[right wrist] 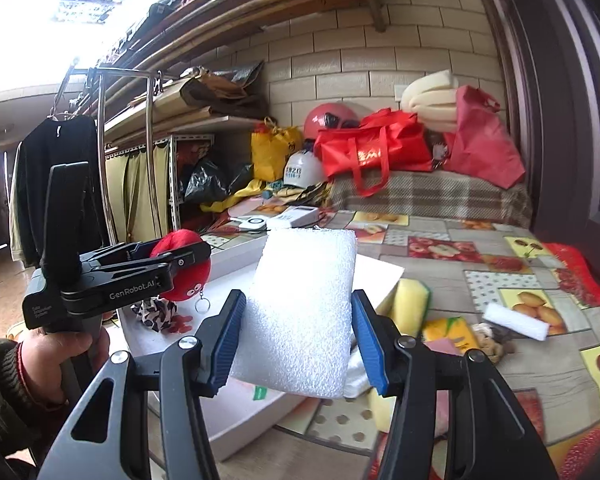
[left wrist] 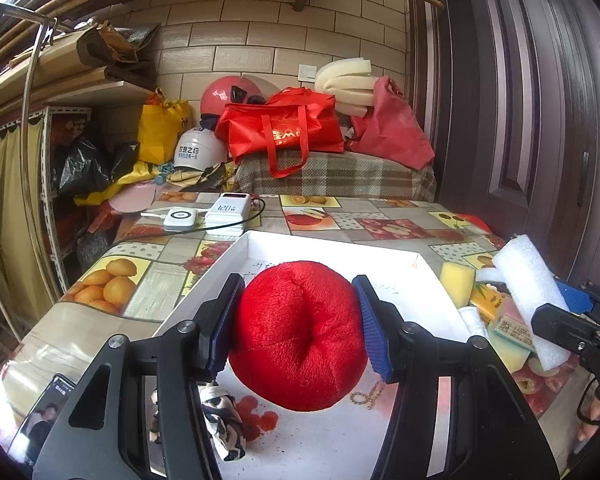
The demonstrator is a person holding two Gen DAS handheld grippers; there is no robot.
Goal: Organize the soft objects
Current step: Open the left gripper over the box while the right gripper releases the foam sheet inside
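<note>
Left wrist view: your left tool (left wrist: 298, 320) is clamped, pads pressing both sides, on the red plush ball (left wrist: 296, 336), held above the white tray (left wrist: 332, 248) on the fruit-patterned desk (left wrist: 112, 280). A leopard-print cloth (left wrist: 224, 420) lies in the tray beneath.

Right wrist view: your right tool (right wrist: 298, 340) grips the white foam block (right wrist: 300, 312) between its blue pads, above the tray's right edge; a yellow sponge (right wrist: 410, 304) and a small foam piece (right wrist: 516, 322) lie on the desk to the right

A fruit-print table (left wrist: 100, 312) carries a white tray (left wrist: 236, 256), sponge (left wrist: 457, 278) and power banks (left wrist: 224, 218).
</note>
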